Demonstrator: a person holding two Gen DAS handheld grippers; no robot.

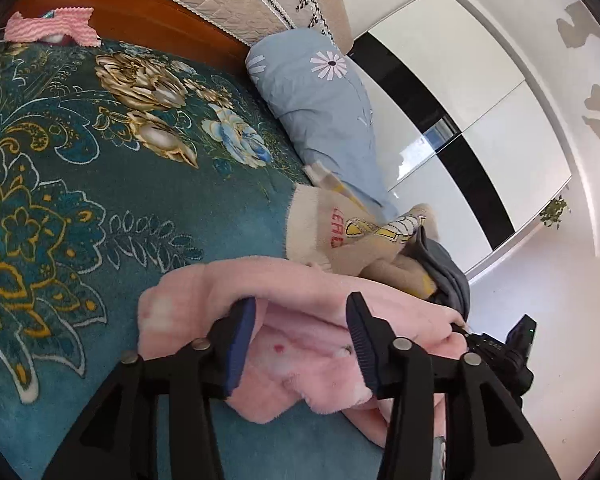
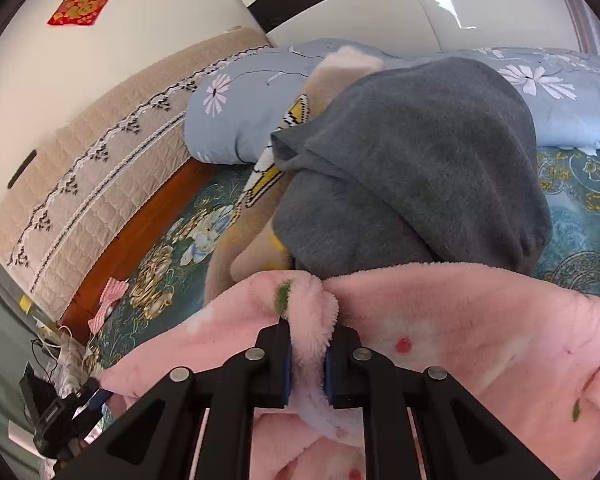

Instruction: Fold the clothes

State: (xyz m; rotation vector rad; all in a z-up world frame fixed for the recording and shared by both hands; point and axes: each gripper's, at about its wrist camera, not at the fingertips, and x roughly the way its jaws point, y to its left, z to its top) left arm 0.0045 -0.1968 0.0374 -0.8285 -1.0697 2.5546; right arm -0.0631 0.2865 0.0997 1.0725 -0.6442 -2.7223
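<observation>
Mid-fold on the bed [image 1: 100,200], my right gripper [image 2: 308,356] pinched the pink fleece garment [image 2: 460,320] while my left gripper [image 1: 300,320] gaped empty, needing a fresh edge.

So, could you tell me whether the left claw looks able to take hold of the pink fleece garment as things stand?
Probably yes. The left claw stands open right over the pink fleece garment, with fleece between its fingers and nothing in front; the right claw already pinches another fold.

Bed [image 1: 100,168] covered by a teal floral blanket. On it lay a pink fleece garment [image 1: 300,344], a beige garment [image 1: 340,232], a grey garment [image 2: 412,168] partly over the beige one, a blue quilt [image 1: 320,100], and a pink-striped cloth [image 1: 52,26] near the headboard.
</observation>
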